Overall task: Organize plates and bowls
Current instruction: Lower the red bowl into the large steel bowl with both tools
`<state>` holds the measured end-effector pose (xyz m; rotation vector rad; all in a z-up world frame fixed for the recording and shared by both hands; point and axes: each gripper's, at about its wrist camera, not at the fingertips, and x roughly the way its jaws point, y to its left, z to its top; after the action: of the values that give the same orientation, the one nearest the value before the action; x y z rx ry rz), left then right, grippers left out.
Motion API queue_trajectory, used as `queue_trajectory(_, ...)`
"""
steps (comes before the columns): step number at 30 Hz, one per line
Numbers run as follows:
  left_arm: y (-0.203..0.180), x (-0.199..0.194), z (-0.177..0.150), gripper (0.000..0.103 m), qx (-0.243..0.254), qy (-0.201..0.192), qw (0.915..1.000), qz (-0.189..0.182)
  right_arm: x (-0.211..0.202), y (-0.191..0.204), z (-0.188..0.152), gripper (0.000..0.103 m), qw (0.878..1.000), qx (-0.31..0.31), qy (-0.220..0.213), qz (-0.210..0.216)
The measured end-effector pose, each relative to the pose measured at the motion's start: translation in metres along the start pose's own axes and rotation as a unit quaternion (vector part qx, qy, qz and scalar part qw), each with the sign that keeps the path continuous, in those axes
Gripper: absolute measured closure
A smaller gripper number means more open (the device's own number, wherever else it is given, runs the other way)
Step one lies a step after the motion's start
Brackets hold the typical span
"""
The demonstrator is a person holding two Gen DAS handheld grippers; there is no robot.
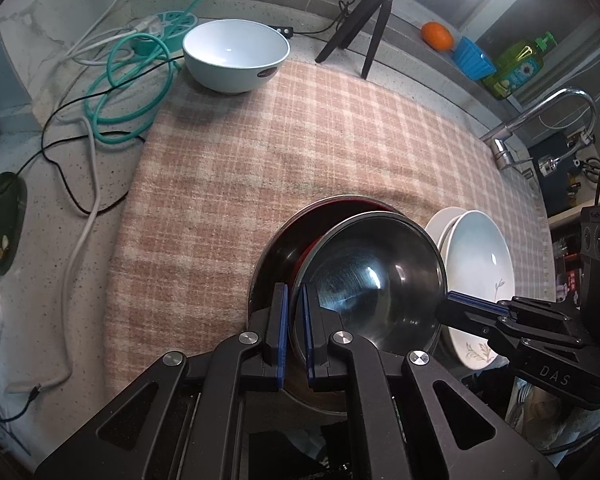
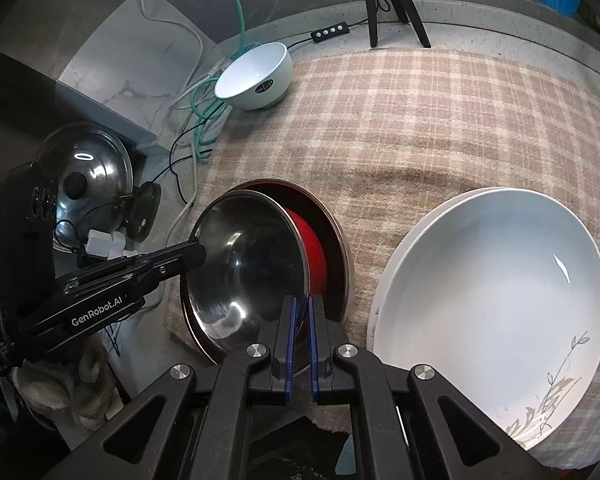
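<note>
A steel bowl [image 1: 376,280] [image 2: 248,268] hangs slightly tilted between both grippers. My left gripper [image 1: 295,296] [image 2: 200,252] is shut on its left rim. On the opposite rim my right gripper [image 2: 301,304] [image 1: 446,300] is shut as well. Right under it a red bowl [image 2: 312,256] [image 1: 306,256] sits inside a wider steel bowl [image 2: 338,240] [image 1: 272,248] on the checked cloth [image 1: 300,140]. To the right lies a stack of two white plates [image 2: 492,288] [image 1: 480,256] with a leaf pattern. A pale blue bowl [image 1: 236,54] [image 2: 256,76] stands at the cloth's far left corner.
Cables [image 1: 112,80] and a power strip lie on the counter left of the cloth. A pot lid [image 2: 88,176] leans at the left. A tripod [image 1: 368,20] stands behind the cloth; an orange [image 1: 438,35], blue tub, soap bottle [image 1: 516,62] and a tap [image 1: 540,120] are at the right.
</note>
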<state>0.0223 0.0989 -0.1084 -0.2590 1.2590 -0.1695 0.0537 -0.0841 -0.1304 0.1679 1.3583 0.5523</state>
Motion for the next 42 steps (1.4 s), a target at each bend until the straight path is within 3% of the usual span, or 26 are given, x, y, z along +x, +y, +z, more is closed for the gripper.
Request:
queue_trajectory(30, 0.000, 0.011, 0.004, 0.098, 0.011, 0.006, 0.9998, 0.018, 0.016, 0.000, 0.002, 0.094, 1.000, -0.014, 0.010, -0.021)
queue_trajectory(42, 0.000, 0.010, 0.003, 0.091, 0.011, 0.005, 0.9998, 0.015, 0.014, 0.000, 0.002, 0.092, 1.000, -0.018, 0.007, -0.018)
